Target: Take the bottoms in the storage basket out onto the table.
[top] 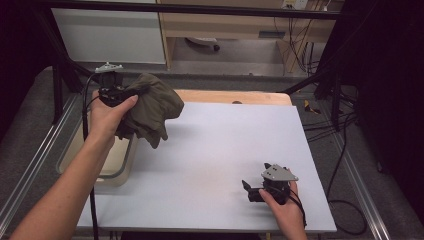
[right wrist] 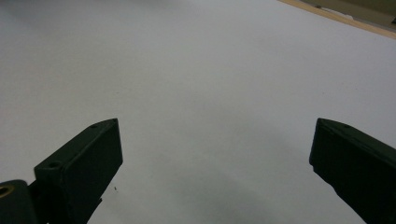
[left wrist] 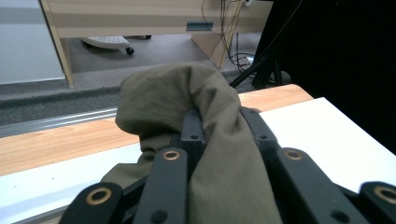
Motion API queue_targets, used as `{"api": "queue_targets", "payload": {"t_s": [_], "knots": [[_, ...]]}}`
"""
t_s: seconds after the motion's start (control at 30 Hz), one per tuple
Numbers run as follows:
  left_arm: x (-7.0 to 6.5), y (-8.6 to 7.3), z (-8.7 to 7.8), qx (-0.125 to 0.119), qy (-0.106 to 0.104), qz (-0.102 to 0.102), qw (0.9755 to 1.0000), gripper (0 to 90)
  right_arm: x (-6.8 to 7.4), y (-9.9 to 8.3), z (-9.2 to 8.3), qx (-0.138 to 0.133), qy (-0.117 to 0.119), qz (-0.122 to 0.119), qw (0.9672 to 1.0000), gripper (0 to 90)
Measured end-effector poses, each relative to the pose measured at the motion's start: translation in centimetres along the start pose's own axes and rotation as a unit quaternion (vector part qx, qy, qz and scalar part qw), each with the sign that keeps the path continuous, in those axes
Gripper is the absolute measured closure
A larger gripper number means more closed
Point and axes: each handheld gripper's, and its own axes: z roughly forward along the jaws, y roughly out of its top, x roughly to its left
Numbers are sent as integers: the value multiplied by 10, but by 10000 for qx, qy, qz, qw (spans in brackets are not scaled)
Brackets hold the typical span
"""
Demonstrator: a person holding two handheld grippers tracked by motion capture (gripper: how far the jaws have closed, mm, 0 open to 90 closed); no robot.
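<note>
cloth (top: 152, 107), olive green and crumpled, hangs in the air over the far left corner of the white board (top: 215, 165). the left gripper (top: 131, 93) is closed tight on the cloth, and folds bulge between its jaws and spill over them in the left gripper view (left wrist: 205, 135). a clear tub (top: 112, 165) sits just off the left edge of the white board, under the left hand (top: 107, 117). the right gripper (top: 247, 189) rests low near the front right corner of the white board, its jaws spread wide apart with nothing between them.
</note>
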Motion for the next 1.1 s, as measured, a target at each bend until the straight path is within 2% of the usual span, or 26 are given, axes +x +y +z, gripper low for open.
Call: {"api": "queue_targets", "payload": {"t_s": [0.2, 0.33, 0.7, 0.93, 1.0, 1.1], "knots": [[1, -5, 7, 70, -21, -65, 10000, 728, 0, 0, 1, -11, 7, -8, 10000, 33], [-3, -9, 13, 88, -72, -111, 9999, 728, 0, 0, 1, -5, 16, -20, 10000, 32], [-14, -19, 31, 259, -212, -44, 9994, 727, 0, 0, 1, 9, 16, -24, 10000, 32], [-18, -25, 39, 285, -258, 15, 9993, 726, 0, 0, 2, 35, 42, -47, 10000, 32], [-20, -28, 44, 294, -221, 104, 9993, 726, 2, 0, 3, 55, 62, -91, 9999, 32], [-22, -33, 50, 314, -274, 33, 9991, 725, 3, 1, 4, 63, 75, -106, 9999, 32]]}}
